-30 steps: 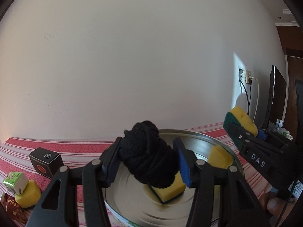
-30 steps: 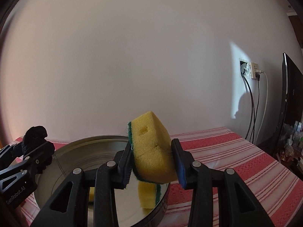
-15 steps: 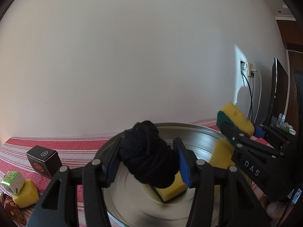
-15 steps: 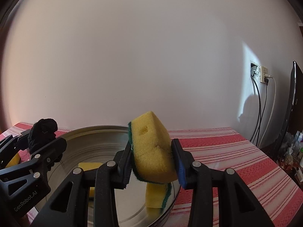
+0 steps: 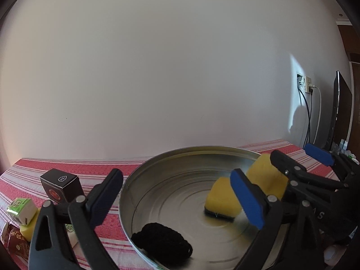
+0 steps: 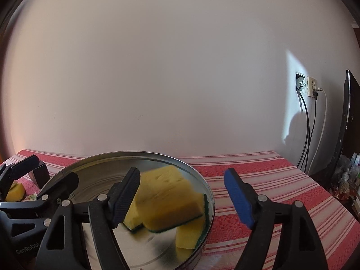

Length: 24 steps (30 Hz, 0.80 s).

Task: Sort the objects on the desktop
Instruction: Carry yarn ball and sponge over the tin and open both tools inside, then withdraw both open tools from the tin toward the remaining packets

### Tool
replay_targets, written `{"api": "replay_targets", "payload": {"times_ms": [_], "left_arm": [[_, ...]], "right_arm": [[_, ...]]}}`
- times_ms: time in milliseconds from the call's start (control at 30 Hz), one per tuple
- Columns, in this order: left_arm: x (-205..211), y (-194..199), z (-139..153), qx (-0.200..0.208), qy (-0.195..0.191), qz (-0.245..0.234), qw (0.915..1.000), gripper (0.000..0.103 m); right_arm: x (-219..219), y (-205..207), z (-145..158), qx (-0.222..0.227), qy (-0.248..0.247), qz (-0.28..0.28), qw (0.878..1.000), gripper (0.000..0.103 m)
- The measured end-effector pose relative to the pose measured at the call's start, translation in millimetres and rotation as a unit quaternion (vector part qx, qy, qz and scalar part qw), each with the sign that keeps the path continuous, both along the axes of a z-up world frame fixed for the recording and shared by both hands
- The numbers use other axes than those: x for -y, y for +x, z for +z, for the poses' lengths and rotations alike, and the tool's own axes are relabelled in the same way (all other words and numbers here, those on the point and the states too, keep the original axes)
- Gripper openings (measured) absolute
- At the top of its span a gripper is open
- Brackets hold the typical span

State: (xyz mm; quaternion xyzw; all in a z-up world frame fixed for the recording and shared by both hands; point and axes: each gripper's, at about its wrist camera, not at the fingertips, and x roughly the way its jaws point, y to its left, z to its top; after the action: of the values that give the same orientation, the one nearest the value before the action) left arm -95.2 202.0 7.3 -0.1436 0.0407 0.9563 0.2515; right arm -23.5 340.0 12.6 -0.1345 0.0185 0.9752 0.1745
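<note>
In the left wrist view, the left gripper (image 5: 177,199) is seen with its jaws just spread wide, nothing between them; the black yarn ball (image 5: 161,241) lies inside the round metal tray (image 5: 139,175), at its near edge, and a yellow sponge (image 5: 221,199) rests near the tray's middle. In the right wrist view, the right gripper (image 6: 182,199) has just been opened, and its blurred sponge (image 6: 167,199) is seen within the tray (image 6: 210,199), clear of both pads.

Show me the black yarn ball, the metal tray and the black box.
Yarn ball (image 5: 162,240): left wrist view, its middle.
Tray (image 5: 202,151): left wrist view, far rim.
Black box (image 5: 59,178): left wrist view, top face.
</note>
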Motion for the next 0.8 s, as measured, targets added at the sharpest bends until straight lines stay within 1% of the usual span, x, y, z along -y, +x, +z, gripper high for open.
{"api": "replay_targets", "payload": {"times_ms": [33,167,200,367,467,667,800], "left_arm": [[-0.4,0.4,0.1,-0.001,0.001,0.003,1.0000,0.102],[5.8,1.2,-1.7,0.000,0.001,0.005,1.0000,0.102],[-1.8,0.4,-0.7,0.000,0.001,0.005,1.0000,0.102],[-0.1,1.4,-1.8,0.003,0.004,0.005,1.0000,0.103],[-3.2,1.7,-1.7,0.004,0.003,0.007,1.0000,0.103],[-4.2,3.7,-1.7,0.006,0.005,0.006,1.0000,0.103],[-3.6,5.2,-2.2,0.006,0.005,0.006,0.9999,0.103]], "right_arm": [[-0.4,0.9,0.2,-0.002,-0.002,-0.001,1.000,0.082],[-0.2,2.4,0.8,-0.002,-0.003,-0.007,1.000,0.084],[-0.1,2.8,0.9,-0.003,-0.003,-0.009,1.000,0.085],[0.0,7.1,2.0,-0.008,-0.010,-0.009,1.000,0.086],[1.3,8.0,2.4,-0.009,-0.008,-0.021,1.000,0.091],[3.1,11.0,3.6,-0.013,-0.004,-0.031,0.999,0.091],[0.6,15.8,5.1,-0.027,-0.020,-0.031,0.999,0.091]]}}
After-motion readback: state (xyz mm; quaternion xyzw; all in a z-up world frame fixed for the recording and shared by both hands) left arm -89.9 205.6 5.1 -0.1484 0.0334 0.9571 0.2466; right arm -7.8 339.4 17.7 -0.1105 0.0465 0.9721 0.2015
